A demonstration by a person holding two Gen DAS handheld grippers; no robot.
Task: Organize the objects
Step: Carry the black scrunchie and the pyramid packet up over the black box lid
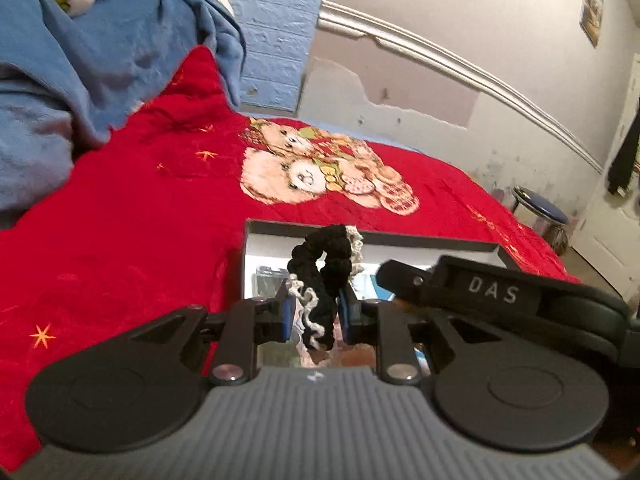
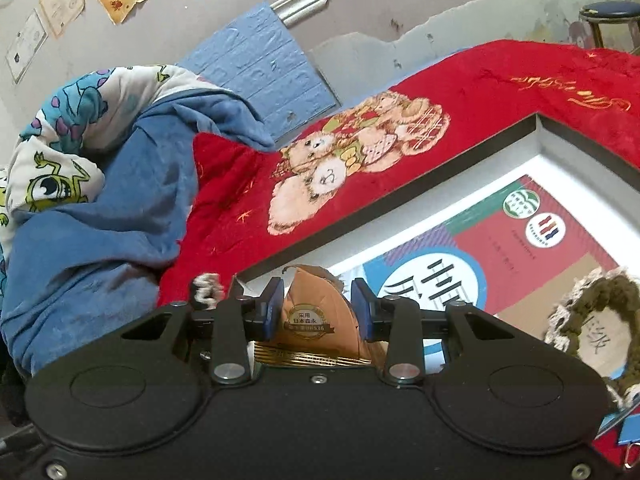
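Note:
My left gripper (image 1: 317,312) is shut on a black crocheted scrunchie with white trim (image 1: 324,264) and holds it over a shallow dark-rimmed box (image 1: 440,240) on the red bedspread. My right gripper (image 2: 318,308) is shut on a tan and gold paper packet (image 2: 316,320) at the near corner of the same box (image 2: 400,200). A colourful booklet (image 2: 520,248) lies inside the box, with an olive crocheted scrunchie (image 2: 592,320) on it. The right gripper's body shows in the left wrist view (image 1: 500,292).
A red bedspread with a teddy bear print (image 1: 140,240) covers the bed. A blue blanket and cartoon pillow (image 2: 100,184) are heaped at the left. A blue stool (image 1: 540,208) stands by the wall. A blue binder clip (image 2: 628,432) lies at the lower right.

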